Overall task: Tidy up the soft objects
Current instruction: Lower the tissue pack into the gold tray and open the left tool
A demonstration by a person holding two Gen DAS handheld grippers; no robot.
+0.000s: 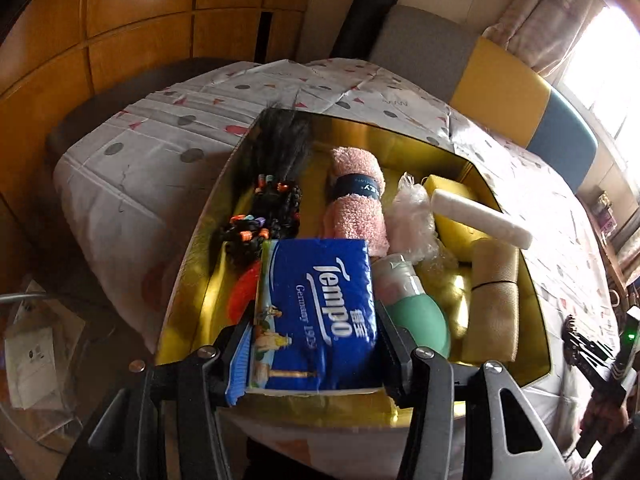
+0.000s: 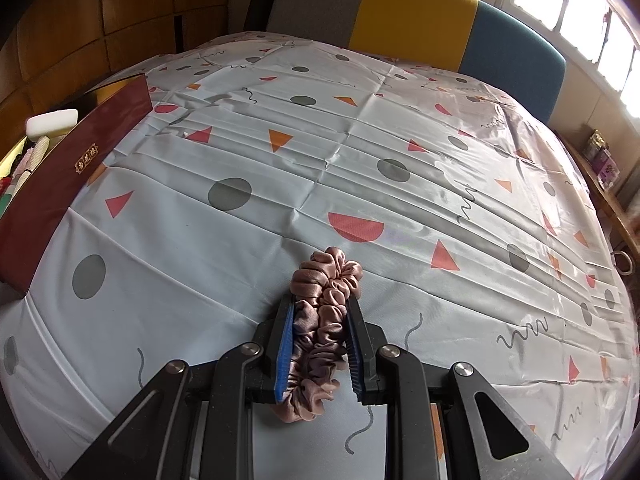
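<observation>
My left gripper (image 1: 316,320) is shut on a blue Tempo tissue pack (image 1: 320,312) and holds it over the near end of the gold-lined box (image 1: 192,248). In the box lie a black wig with coloured beads (image 1: 272,200), a rolled pink towel (image 1: 356,196), a pink plastic-wrapped item (image 1: 412,216), a yellow sponge (image 1: 452,216), a white roll (image 1: 480,216), a beige bandage roll (image 1: 496,292) and a green item (image 1: 416,312). My right gripper (image 2: 320,308) is shut on a dusty-pink satin scrunchie (image 2: 324,320) just above the patterned tablecloth (image 2: 360,160).
The box's maroon outer wall (image 2: 60,176) stands at the left of the right wrist view, with a white sponge (image 2: 52,122) above its rim. A grey, yellow and blue bench back (image 2: 420,24) runs along the table's far edge. A window is at the right.
</observation>
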